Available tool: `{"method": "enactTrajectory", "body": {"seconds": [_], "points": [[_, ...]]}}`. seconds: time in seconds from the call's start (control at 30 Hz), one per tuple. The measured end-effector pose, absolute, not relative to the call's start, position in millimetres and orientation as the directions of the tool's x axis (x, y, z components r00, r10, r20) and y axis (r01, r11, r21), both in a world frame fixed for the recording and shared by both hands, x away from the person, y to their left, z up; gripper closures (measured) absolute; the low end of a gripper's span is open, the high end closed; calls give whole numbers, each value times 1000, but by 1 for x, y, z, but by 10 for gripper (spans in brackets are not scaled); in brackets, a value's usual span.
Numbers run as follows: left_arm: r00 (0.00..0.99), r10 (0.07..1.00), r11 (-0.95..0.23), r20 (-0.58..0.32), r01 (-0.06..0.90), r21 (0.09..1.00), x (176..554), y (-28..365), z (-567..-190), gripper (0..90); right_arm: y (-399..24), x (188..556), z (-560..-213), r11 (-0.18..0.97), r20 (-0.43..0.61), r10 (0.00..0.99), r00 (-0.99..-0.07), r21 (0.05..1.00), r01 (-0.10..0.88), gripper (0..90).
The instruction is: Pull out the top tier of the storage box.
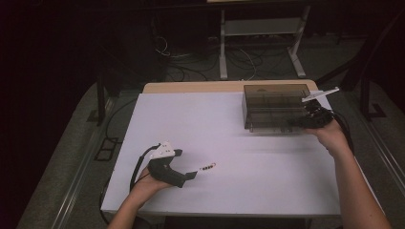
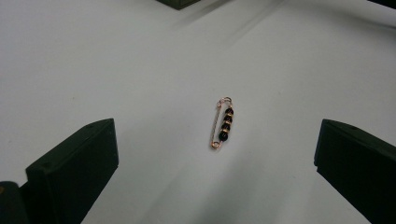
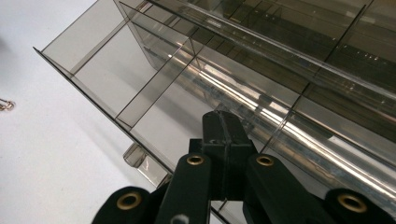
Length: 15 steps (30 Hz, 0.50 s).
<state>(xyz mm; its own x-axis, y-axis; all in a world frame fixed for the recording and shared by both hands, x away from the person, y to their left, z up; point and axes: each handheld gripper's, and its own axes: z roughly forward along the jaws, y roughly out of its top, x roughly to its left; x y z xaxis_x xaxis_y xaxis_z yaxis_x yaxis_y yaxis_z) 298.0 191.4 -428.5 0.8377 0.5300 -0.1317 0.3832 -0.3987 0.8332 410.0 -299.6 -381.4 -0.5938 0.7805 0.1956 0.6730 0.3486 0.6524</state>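
Hovering low at the left of the tabletop (image 1: pixel 248 191), the left gripper (image 2: pixel 215 154) has its jaws spread wide, nothing between them, and the beaded safety pin (image 2: pixel 222 122) lies flat just ahead, long axis running roughly along the gripper's line of sight. Bare surface around it, nothing in the way. Over at the right, the right gripper (image 3: pixel 223 126) is clenched, apparently pinching the front edge of the smoky organiser box's (image 1: pixel 274 107) pulled-out drawer (image 3: pixel 126 84).
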Motion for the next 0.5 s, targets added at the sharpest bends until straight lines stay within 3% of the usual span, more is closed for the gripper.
{"method": "enactTrajectory", "body": {"seconds": [0.5], "points": [[836,532,-395,-133,384,834,298,192,-428,0,-299,405,-382,352,196,778,-597,651,673,891]]}}
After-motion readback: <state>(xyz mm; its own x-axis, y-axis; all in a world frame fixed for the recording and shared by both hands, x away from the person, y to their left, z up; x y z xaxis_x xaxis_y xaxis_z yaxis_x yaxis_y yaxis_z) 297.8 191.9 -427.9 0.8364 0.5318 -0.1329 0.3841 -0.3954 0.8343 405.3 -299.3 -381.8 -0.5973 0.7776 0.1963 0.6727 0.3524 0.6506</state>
